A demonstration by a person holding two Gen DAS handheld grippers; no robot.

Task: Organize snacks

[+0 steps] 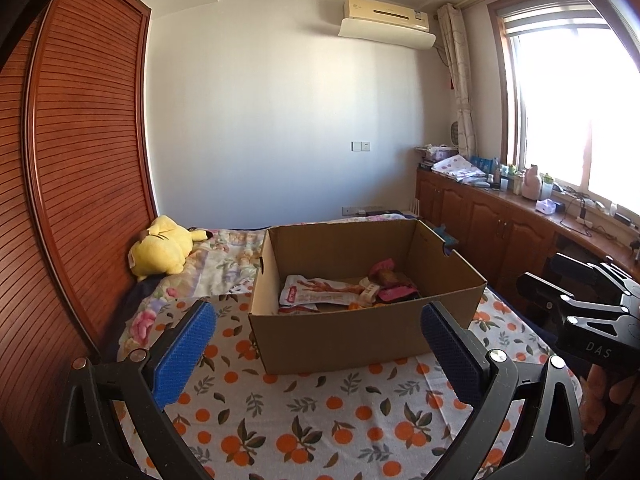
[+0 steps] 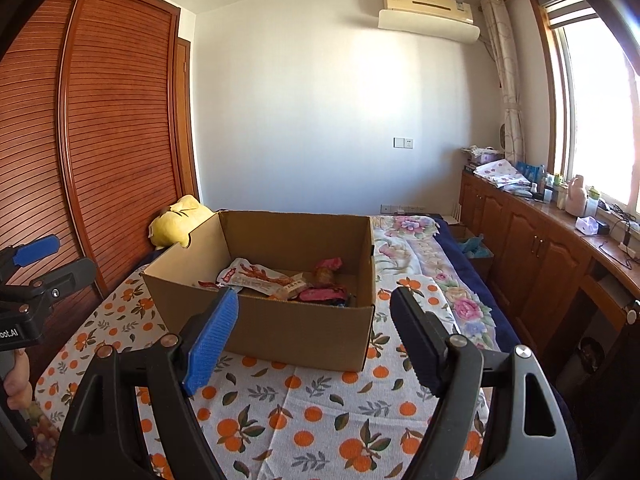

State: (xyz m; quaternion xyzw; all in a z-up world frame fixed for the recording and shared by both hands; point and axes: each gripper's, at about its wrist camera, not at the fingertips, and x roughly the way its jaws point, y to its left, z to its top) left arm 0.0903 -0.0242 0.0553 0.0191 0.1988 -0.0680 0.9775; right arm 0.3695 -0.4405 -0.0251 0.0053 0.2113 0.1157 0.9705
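Two tools, left tool (image 1: 316,356) and right tool (image 2: 312,344), both wide, empty, snacks (image 1: 348,290) in cardboard box (image 1: 360,340) just ahead

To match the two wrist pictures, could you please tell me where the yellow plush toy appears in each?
Left wrist view: the yellow plush toy lies centre-left, beside the wooden wardrobe.
Right wrist view: the toy peeks out behind the box's far-left corner.
Shared landmark: the open brown cardboard box of snack packets.

Each gripper, left gripper (image 1: 316,350) and right gripper (image 2: 314,338), has black angular arms with triangular cut-outs, silver pivot screws and blue ribbed pads (image 1: 184,354). White lettering marks the black bodies.
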